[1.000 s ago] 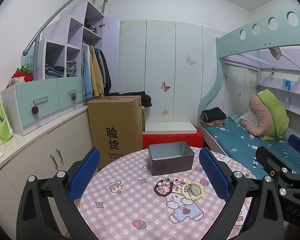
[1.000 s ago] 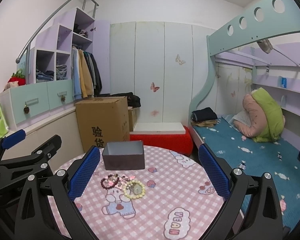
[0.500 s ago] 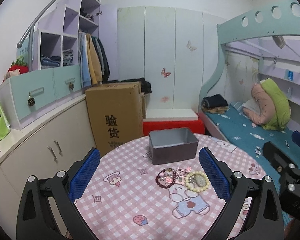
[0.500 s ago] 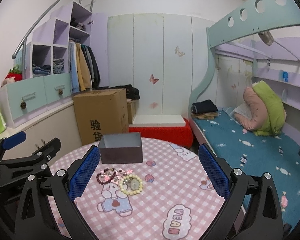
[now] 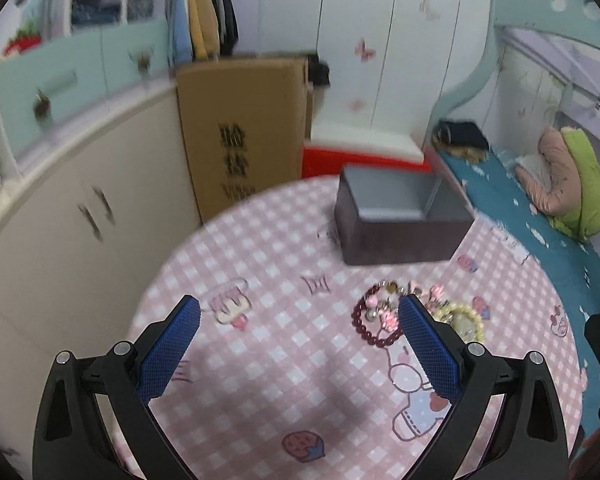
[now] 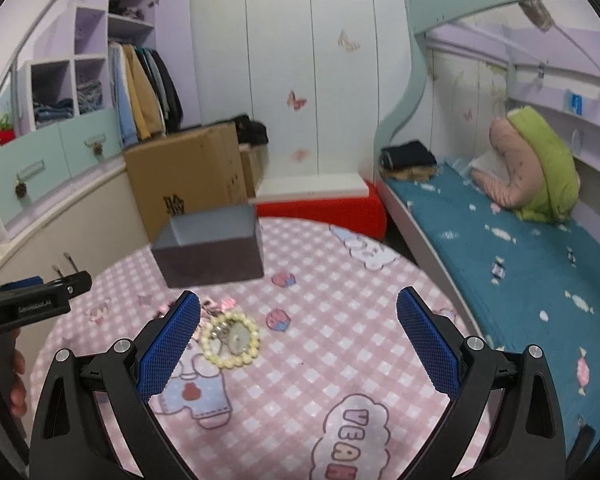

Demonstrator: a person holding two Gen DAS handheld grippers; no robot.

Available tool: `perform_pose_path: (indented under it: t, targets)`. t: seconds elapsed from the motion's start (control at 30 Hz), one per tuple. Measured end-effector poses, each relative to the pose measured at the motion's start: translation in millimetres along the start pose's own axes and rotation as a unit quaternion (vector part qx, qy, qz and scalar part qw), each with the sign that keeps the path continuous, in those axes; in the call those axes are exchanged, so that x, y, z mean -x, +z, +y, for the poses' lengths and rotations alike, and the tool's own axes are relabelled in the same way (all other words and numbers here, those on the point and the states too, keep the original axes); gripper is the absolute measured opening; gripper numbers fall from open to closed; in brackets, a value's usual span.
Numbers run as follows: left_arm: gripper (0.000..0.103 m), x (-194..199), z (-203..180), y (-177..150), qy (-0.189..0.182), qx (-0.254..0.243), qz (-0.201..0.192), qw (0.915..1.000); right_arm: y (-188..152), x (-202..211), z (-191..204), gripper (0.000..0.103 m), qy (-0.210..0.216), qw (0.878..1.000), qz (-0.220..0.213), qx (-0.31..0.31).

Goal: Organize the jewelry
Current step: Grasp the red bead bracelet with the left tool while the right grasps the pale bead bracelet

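You have lowered both grippers toward the desk (image 5: pixel 260 360); each remains released and empty. The left gripper (image 5: pixel 298 354) now sits nearest the dark bracelet (image 5: pixel 374 322), probably your first pick for the box (image 5: pixel 400 220).

Pink-and-white checked cloth (image 5: pixel 284 360) with cartoon prints is showing under a dark-brown, grey-lined box (image 5: pixel 400 220), a maroon bead bracelet (image 5: pixel 370 326) and a cream pearl bracelet (image 6: pixel 231 339); gripper pads (image 6: pixel 168 344) are showing blue mesh texture on black frames.
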State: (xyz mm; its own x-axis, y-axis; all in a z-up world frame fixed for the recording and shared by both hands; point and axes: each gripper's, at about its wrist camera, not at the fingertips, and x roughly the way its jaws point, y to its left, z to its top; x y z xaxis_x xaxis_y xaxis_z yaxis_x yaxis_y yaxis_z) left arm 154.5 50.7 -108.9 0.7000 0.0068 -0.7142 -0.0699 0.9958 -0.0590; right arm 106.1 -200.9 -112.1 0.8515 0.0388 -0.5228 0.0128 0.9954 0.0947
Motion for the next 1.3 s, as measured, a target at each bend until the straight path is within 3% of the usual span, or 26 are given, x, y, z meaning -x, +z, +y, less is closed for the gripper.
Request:
perform_pose_path:
  t: [0.13, 0.27, 0.57, 0.93, 1.17, 1.27, 1.3]
  targets:
    - [0.096, -40.0, -12.9, -3.3, -0.016, -0.009, 0.055, 0.9983, -4.9, -31.1, -2.1, 0.096, 0.001, 0.999, 0.036, -0.003]
    - [0.096, -67.8, -22.0, -8.5, -0.007, -0.023, 0.091, 0.9956, -9.4, -57.0, -2.7, 0.096, 0.007, 0.998, 0.066, -0.008]
    - [0.096, -99.1, -23.7, -13.1, 0.025, -0.038, 0.115, 0.9923, -16.2, -79.2, -4.7, 0.096, 0.026, 0.995, 0.096, -0.012]
    - [0.095, -90.7, 4.2, -21.5, 0.035, -0.043, 0.11, 0.9923, -18.9, -89.9, 0.5, 0.096, 0.041, 0.991, 0.129, 0.011]
    - [0.071, -81.1, 8.1, -29.7, 0.003, -0.05, 0.083, 0.9952, -23.7, -104.3, 10.0, 0.096, 0.06, 0.984, 0.16, 0.039]
    - [0.056, -75.2, 0.7, -34.4, -0.011, -0.068, 0.076, 0.9947, -25.0, -110.8, 12.8, 0.096, 0.063, 0.982, 0.17, 0.042]
    - [0.046, -72.3, -2.7, -36.1, -0.016, -0.073, 0.074, 0.9945, -25.1, -111.9, 12.5, 0.096, 0.068, 0.982, 0.171, 0.041]
